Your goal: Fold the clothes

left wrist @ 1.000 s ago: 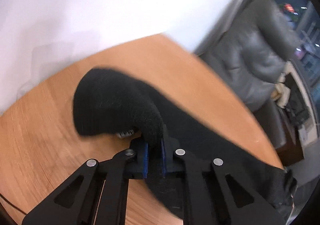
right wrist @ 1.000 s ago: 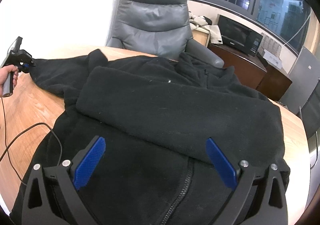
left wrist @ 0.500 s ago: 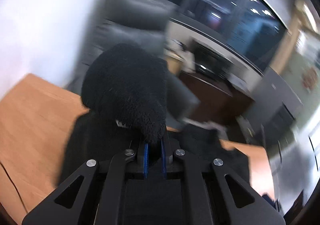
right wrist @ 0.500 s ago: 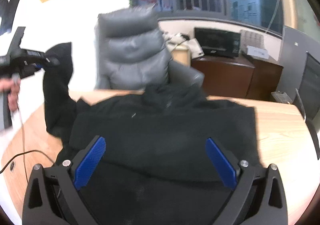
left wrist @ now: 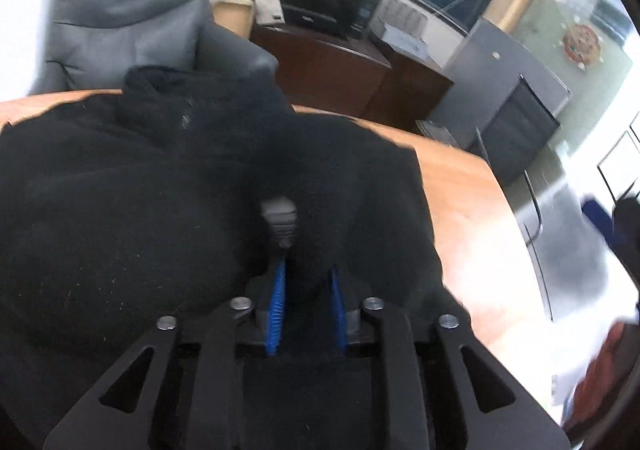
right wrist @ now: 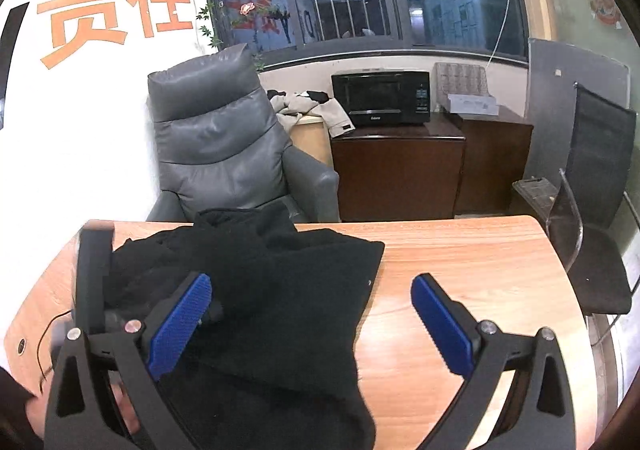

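A: Left gripper [left wrist: 308, 292]?
B: Pads slightly parted, black fleece jacket [left wrist: 120, 202] cuff between them, blurry. Jacket lies on the wooden table [right wrist: 460, 250], left side.
A: Right gripper [right wrist: 312, 314]?
B: 2 pads spread wide, holding nothing, above the jacket's right edge.

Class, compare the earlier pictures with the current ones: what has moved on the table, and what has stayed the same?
The left gripper carried the black sleeve from the table's left side up and over the fleece jacket; its jaws have now parted slightly around the cloth. The right gripper stayed open, holding nothing; the jacket stayed on the wooden table.
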A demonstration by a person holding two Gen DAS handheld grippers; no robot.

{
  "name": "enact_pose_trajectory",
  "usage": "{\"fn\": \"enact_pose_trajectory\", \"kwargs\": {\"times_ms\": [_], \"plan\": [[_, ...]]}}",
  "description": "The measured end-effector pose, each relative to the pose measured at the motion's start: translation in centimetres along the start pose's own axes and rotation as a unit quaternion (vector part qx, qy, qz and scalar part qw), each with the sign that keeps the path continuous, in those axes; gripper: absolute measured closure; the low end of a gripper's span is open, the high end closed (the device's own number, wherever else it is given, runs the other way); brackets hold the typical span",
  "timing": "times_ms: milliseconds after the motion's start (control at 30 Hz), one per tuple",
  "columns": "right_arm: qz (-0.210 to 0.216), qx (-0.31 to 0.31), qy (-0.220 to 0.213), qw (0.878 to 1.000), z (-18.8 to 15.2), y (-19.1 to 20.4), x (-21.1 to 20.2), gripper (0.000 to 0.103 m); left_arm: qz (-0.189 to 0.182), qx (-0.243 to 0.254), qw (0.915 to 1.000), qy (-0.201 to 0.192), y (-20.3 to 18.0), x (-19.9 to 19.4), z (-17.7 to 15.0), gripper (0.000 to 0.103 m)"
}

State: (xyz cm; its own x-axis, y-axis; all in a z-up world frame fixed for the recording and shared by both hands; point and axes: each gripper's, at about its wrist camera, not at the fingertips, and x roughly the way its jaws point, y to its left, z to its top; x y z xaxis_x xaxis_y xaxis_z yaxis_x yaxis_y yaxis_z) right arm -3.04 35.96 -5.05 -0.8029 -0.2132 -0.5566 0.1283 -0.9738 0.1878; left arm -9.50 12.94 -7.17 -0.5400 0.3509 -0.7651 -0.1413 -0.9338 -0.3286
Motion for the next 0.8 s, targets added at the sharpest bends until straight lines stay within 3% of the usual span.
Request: {"fn": "enact_pose_trajectory", "kwargs": {"times_ms": [33, 100, 200, 300, 433, 467, 533, 567, 667, 700, 800], "plan": [[0.007, 0.001, -0.001, 1.000, 0.2, -0.1, 0.2, 0.001, -0.002, 0.000, 1.0000, -0.009, 0.5, -0.8, -0.3, 0.073], [0.023, 0.005, 0.003, 1.000, 0.4, 0.1, 1.0, 0.001, -0.005, 0.000, 0.9995, -0.030, 1.2, -2.3, -0.1, 0.048], [0.037, 0.000, 0.032, 0.999, 0.0, 1.2, 3.5, 0.000, 0.040, 0.013, 0.9962, -0.076, 4.2, -5.3, 0.7, 0.019], [0.047, -0.010, 0.069, 0.996, -1.2, 3.0, 7.3, 0.001, 0.098, 0.028, 0.9893, -0.104, 9.0, -7.8, 2.1, 0.004], [0.061, -0.061, 0.078, 0.993, -1.9, 6.6, 11.0, 0.003, 0.144, 0.026, 0.9844, -0.097, 16.2, -9.2, 3.1, 0.002], [0.059, -0.058, 0.113, 0.990, -2.5, 7.0, 12.8, 0.009, 0.139, 0.021, 0.9864, -0.085, 17.6, -9.1, 2.9, 0.003], [0.058, -0.026, 0.202, 0.977, -4.4, 6.6, 16.2, 0.053, 0.129, 0.013, 0.9895, -0.063, 20.0, -8.5, 2.2, 0.003], [0.055, -0.016, 0.218, 0.974, -5.0, 6.3, 16.8, 0.060, 0.126, 0.011, 0.9905, -0.054, 20.8, -8.2, 1.8, 0.003], [0.045, 0.000, 0.215, 0.975, -6.0, 5.7, 16.8, 0.076, 0.112, 0.011, 0.9930, -0.034, 22.4, -6.9, 0.6, 0.003], [0.047, 0.007, 0.204, 0.978, -5.6, 5.7, 16.3, 0.095, 0.113, 0.016, 0.9929, -0.034, 22.5, -6.5, 0.4, 0.003], [0.055, 0.024, 0.134, 0.989, -3.1, 5.9, 12.5, 0.096, 0.116, 0.021, 0.9924, -0.035, 23.0, -5.6, 0.0, 0.000]]}}
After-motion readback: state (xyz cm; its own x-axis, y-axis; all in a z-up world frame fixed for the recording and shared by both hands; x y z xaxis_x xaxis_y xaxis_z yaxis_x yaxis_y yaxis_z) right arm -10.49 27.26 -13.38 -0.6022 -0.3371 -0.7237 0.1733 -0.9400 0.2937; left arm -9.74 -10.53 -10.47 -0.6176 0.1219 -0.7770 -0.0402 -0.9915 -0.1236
